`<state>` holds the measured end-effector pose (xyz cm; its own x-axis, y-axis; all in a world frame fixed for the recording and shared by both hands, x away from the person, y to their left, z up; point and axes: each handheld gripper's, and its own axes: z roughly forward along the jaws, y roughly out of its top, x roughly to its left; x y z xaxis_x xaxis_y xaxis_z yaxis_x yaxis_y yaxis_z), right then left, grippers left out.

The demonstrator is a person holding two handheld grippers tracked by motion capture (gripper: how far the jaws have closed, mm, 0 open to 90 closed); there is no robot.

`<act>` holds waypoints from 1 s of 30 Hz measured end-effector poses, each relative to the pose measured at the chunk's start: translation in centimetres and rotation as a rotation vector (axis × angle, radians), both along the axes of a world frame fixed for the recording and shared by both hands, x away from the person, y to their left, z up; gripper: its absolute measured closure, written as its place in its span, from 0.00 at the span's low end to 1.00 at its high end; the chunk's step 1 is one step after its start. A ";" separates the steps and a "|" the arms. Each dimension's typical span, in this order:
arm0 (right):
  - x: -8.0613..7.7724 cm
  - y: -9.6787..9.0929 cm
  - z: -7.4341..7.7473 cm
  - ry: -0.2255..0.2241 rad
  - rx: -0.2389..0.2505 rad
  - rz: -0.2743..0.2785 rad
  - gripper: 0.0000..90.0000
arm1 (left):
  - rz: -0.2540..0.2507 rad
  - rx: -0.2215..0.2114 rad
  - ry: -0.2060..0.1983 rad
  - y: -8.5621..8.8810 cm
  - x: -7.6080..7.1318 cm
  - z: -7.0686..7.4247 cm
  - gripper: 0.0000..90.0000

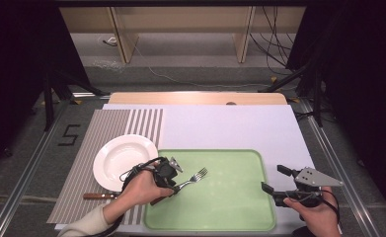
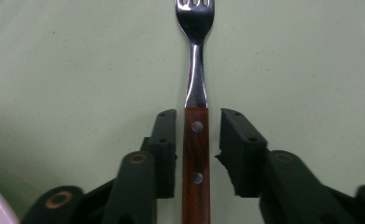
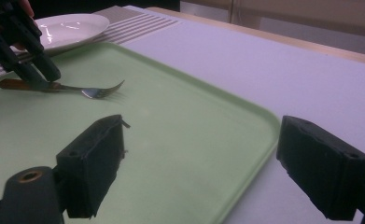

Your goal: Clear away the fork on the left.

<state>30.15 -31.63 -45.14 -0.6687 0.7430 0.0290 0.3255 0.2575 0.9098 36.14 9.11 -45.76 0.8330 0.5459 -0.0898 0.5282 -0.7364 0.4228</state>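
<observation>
Left gripper (image 2: 198,140) stands over the fork (image 2: 196,116) with its jaws parted a little: in the left gripper view a narrow gap shows on either side of the wooden handle, so the pads flank it without pressing. That fork lies flat on the green tray (image 1: 230,197), near the tray's left edge, tines pointing toward the tray's middle and handle toward the person. In the right gripper view the fork (image 3: 84,89) rests on the tray surface with the left gripper's black jaws reaching down around its handle; whether a pad brushes the wood from that angle is hard to say.

Just left of the tray sits a white plate (image 1: 124,160) on a striped placemat (image 1: 89,148), and a knife (image 1: 99,196) with a wooden handle lies on the mat below the plate. Right gripper (image 1: 272,185) hovers at the tray's right edge, its jaws spread wide with nothing between them, well apart from the fork.
</observation>
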 end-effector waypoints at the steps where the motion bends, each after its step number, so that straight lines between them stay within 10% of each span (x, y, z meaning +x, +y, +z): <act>1: 0.0 0.0 0.0 0.000 -0.001 0.000 0.18 | 0.007 -0.019 -0.004 0.2 -0.1 0.1 0.71; 8: 0.0 0.0 0.0 -0.002 -0.001 -0.001 0.18 | 0.034 -0.059 -0.042 3.3 -0.7 1.3 0.85; 15: 0.0 0.0 0.0 -0.002 -0.002 -0.005 0.18 | -0.017 0.059 -0.096 4.0 -1.2 0.5 1.00; 30: 0.0 0.0 0.0 -0.002 0.000 -0.002 0.18 | -0.111 0.129 -0.036 3.1 -2.3 -0.4 1.00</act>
